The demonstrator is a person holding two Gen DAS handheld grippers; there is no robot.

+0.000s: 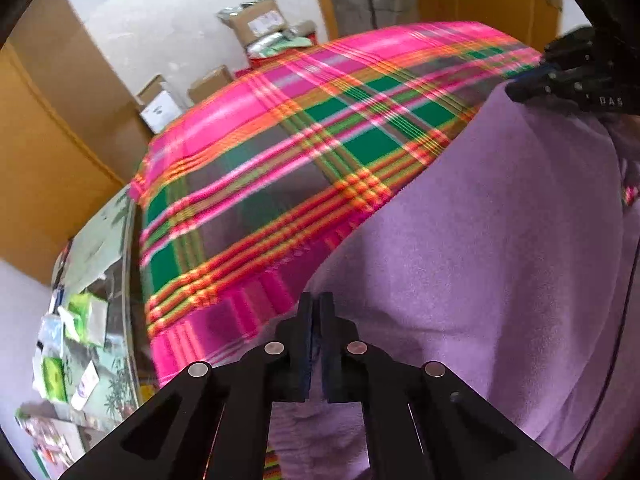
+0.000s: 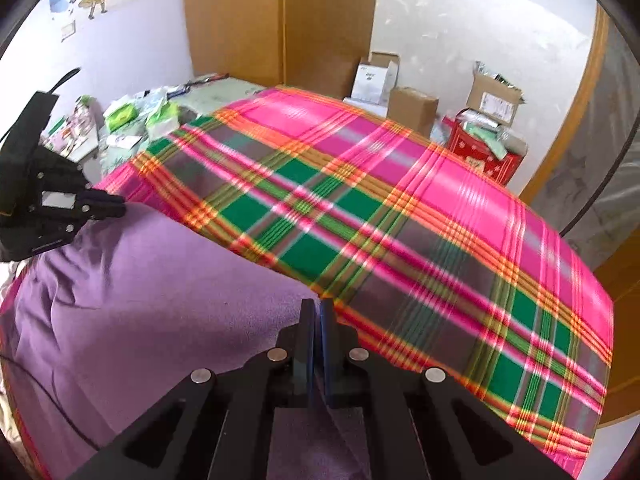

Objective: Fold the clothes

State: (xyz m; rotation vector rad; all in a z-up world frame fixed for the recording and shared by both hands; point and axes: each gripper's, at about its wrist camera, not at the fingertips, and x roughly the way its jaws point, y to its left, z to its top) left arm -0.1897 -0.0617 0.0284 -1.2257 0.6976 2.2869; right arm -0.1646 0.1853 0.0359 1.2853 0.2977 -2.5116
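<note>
A purple fleece garment (image 1: pixel 500 260) (image 2: pixel 160 300) hangs stretched between both grippers above a pink, green and orange plaid cloth (image 1: pixel 280 140) (image 2: pixel 400 220) spread over a bed. My left gripper (image 1: pixel 317 308) is shut on the garment's upper edge, with purple fabric pinched between its fingers. My right gripper (image 2: pixel 318 308) is shut on the same edge at the other end. Each wrist view shows the other gripper gripping the far corner: the right gripper (image 1: pixel 516 90) at top right, the left gripper (image 2: pixel 120 202) at the left. The garment's lower part is hidden.
A wooden wardrobe (image 2: pixel 280 20) stands against the far wall. Cardboard boxes (image 2: pixel 412 108) and a red box (image 2: pixel 480 156) sit on the floor behind the bed. A side table (image 1: pixel 100 248) (image 2: pixel 132 120) with several packets adjoins the bed's left edge.
</note>
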